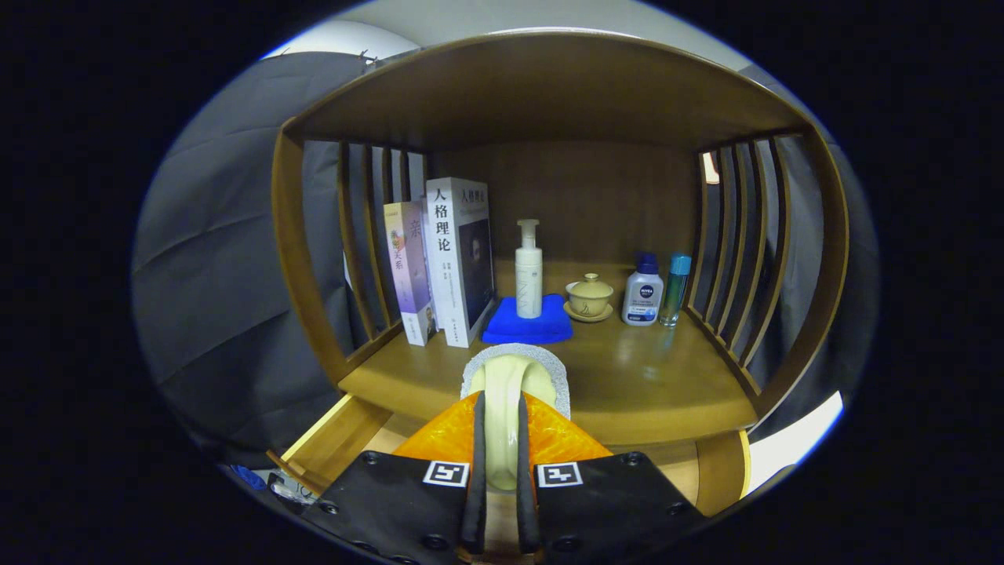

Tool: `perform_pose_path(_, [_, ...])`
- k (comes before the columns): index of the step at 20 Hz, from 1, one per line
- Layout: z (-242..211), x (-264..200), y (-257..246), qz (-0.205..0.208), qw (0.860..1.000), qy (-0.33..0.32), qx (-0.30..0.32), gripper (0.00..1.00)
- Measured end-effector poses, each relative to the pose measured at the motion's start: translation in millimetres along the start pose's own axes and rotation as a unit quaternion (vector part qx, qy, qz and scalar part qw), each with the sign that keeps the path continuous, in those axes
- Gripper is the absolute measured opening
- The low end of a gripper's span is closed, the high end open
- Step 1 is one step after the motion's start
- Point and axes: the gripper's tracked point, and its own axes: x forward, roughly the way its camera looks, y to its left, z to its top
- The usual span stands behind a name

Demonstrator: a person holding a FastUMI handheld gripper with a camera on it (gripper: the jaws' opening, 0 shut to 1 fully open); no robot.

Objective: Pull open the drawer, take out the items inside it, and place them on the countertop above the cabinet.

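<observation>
**A:** Between the jaws, what's held?

**B:** A pale cream object with a grey, gritty rim (514,377), narrow edge toward the camera. The gripper (502,471) is clenched on it, both fingers (476,471) pressing its sides. What it is I cannot say; its lower part is hidden between the fingers. It sits above the front edge of the bench (627,384), the wooden countertop under the cabinet's roof.

**A:** And the drawer?

**B:** The drawer (337,439) stands pulled out below the bench, left of the fingers. Only its pale inner wall and a front corner show; its contents are hidden behind the gripper.

**A:** Any writing on the bench things?

**B:** Two upright books at the back left. The taller white book (459,259) carries Chinese characters down its spine, 人格理论. The shorter lilac book (409,271) beside it also has characters, too blurred to read in full. Right of them a white pump bottle (529,271) stands on a folded blue cloth (527,326); its faint marking is unreadable. Then a lidded yellow teacup (589,297) on a saucer.

**A:** A brand anywhere?

**B:** The white bottle with a blue cap (643,292) bears a NIVEA badge; the smaller print is illegible. A slim teal bottle (674,289) stands just beside it, against the right slats, its label not legible.
</observation>
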Motion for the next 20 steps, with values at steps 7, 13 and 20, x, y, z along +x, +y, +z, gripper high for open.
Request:
perform_pose_path(7, [-5.9,60.0,-17.3,-0.027,0.999,0.036,0.025,0.18])
perform_pose_path(13, [2.0,85.9,-34.9,-0.043,0.997,0.026,0.065,0.18])
perform_pose_path(20, [5.7,96.9,-46.5,-0.056,0.997,0.014,0.053,0.50])
